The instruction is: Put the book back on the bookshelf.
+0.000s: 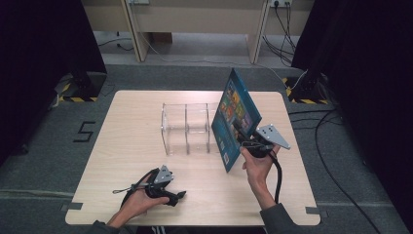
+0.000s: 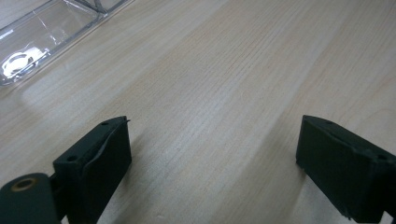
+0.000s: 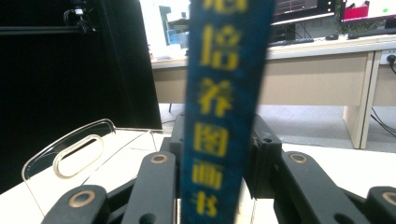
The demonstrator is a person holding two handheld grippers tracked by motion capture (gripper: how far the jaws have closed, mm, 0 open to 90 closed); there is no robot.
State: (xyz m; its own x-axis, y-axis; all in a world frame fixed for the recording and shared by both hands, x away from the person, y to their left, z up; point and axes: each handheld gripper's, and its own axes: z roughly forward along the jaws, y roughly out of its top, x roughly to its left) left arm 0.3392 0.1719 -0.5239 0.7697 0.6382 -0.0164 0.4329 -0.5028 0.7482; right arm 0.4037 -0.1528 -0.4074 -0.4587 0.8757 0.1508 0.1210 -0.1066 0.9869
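Note:
A blue picture book [image 1: 236, 117] stands on edge, tilted, at the right end of a clear acrylic organizer [image 1: 187, 129]. My right gripper [image 1: 239, 130] holds it from the near side, a hand behind it. In the right gripper view the book's spine [image 3: 224, 93] with yellow characters runs up between the two black jaws, which sit close against both sides, around my right gripper [image 3: 215, 135]. My left gripper [image 1: 178, 196] lies low on the table near the front edge, held in a hand. Its jaws stand wide apart over bare wood in the left gripper view, my left gripper [image 2: 212, 154] holding nothing.
The wooden table [image 1: 136, 161] has the organizer in its middle; its clear wall [image 2: 28, 37] shows at top left of the left gripper view and its rounded end panel [image 3: 70, 149] left of the book. Black curtains flank the table; desks and cables lie beyond.

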